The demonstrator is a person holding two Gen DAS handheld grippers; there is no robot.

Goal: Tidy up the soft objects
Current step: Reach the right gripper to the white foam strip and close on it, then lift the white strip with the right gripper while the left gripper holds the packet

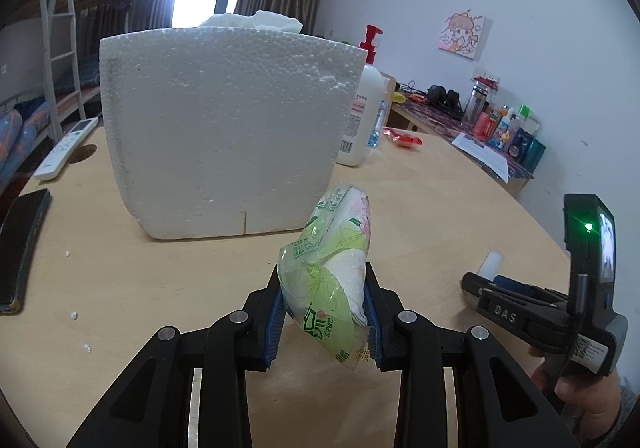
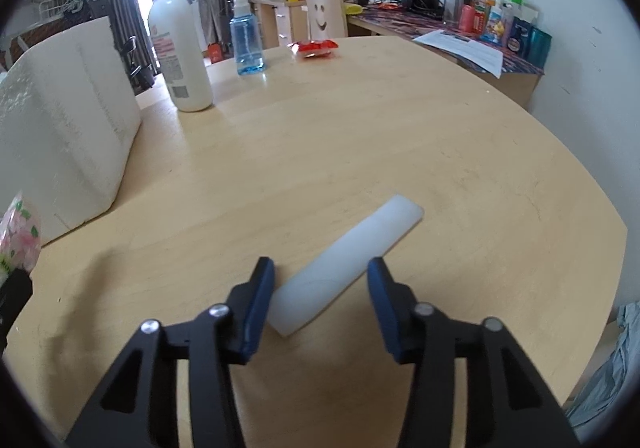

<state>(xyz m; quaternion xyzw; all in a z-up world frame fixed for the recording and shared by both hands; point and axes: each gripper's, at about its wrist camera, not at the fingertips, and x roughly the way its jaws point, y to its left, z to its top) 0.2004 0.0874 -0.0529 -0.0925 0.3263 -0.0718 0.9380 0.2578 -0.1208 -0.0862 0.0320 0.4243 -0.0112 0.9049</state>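
Tissue pack clamped in left gripper, near the foam box w/ white stuff already inside. Right gripper part-open astride white foam strip, no squeeze yet. Both left to box.

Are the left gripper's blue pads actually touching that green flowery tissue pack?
Touching. The left wrist view shows the left gripper with both pads pressed against the green floral plastic tissue pack.
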